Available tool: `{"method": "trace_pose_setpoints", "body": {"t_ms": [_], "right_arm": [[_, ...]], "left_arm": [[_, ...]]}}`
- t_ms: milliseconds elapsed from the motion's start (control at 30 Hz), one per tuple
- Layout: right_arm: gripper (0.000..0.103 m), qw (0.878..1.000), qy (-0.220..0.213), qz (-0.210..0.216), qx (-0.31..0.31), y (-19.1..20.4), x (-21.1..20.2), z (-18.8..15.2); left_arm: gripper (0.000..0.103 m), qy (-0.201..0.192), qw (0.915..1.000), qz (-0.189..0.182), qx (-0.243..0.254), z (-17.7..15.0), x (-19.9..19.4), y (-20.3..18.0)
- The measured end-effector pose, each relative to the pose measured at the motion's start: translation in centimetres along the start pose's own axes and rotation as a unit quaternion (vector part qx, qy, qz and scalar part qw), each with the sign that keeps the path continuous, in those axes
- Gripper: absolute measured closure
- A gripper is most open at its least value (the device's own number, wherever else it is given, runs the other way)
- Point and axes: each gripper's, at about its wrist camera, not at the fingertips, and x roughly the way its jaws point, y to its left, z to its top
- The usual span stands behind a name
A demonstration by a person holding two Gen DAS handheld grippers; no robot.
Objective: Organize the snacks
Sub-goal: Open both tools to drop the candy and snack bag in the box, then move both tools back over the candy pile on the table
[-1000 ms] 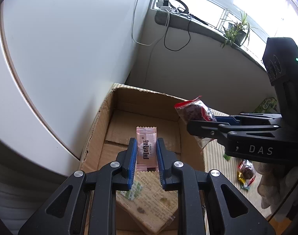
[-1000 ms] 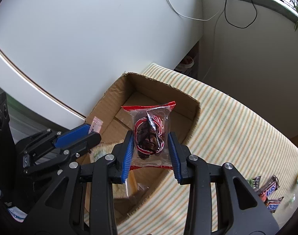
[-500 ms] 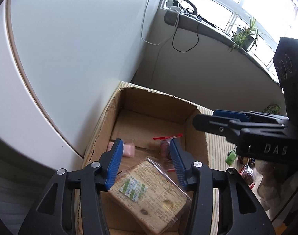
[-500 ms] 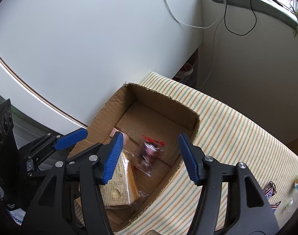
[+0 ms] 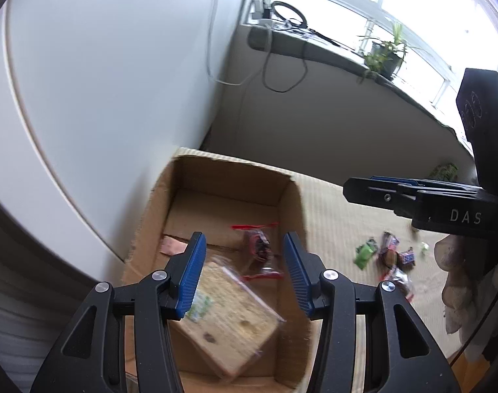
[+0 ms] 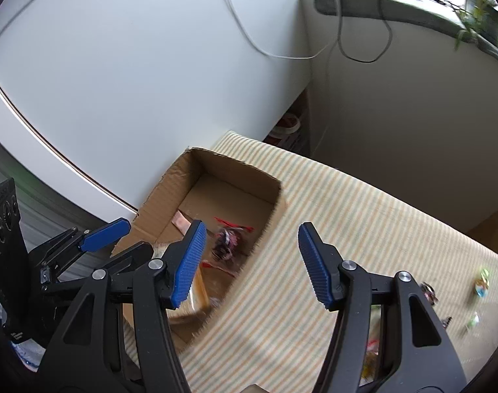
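Observation:
An open cardboard box (image 5: 229, 180) (image 6: 239, 177) stands on a striped cloth (image 6: 347, 213). On the box's floor lie a small pink sachet (image 5: 173, 247) (image 6: 183, 222), a clear red-edged packet of dark sweets (image 5: 258, 249) (image 6: 227, 239) and a wrapped slab of bread or crackers (image 5: 229, 317) (image 6: 196, 291). My left gripper (image 5: 244, 239) hangs open above the box, nothing between its blue pads. My right gripper (image 6: 253, 227) is open and empty over the box's right wall. Each view shows the other gripper's fingers (image 5: 373, 190) (image 6: 104, 231).
Several loose wrapped snacks (image 5: 389, 252) (image 6: 427, 290) lie on the cloth to the right of the box. A white curved panel rises just left of the box. A sill with a potted plant (image 5: 383, 55) and dangling cables runs behind.
Both grippers opened and let go: the pink sachet and the red-edged packet dropped into the box. Both hands have since risen and drawn back, the right one shifting to the right.

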Motion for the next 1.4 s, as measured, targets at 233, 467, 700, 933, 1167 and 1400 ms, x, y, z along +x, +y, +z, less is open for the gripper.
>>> {"method": "trace_pose_setpoints", "body": {"t_ms": [233,467,700,933,1167,1400], "right_arm": [[0.042,0.999,-0.019,-0.019,0.025,-4.0,-4.5,-3.0],[0.042,0.997,-0.017,-0.055,0.057,-8.9,-7.9,-7.0],[0.042,0.991,0.011,-0.090,0.101,-13.7,-9.3,-12.0],[0.042,0.989,0.049,-0.080,0.116,-15.7,-7.4,-15.1],[0.042,0.991,0.083,-0.065,0.086,-14.8,-4.2,-16.0],[0.042,0.991,0.098,-0.049,0.075,-15.0,-1.9,-16.1]], "left_arm": [[0.055,0.003,0.9993,-0.030,0.020,-0.5,-0.3,-3.5],[0.055,0.020,0.9968,-0.064,0.042,-1.5,0.4,-7.2],[0.055,0.045,0.9923,-0.093,0.069,-3.0,1.7,-10.9],[0.055,0.080,0.9865,-0.120,0.077,-4.7,3.9,-13.2],[0.056,0.123,0.9772,-0.148,0.088,-7.1,6.1,-15.3],[0.064,0.141,0.9750,-0.151,0.082,-8.2,7.9,-16.2]]}}
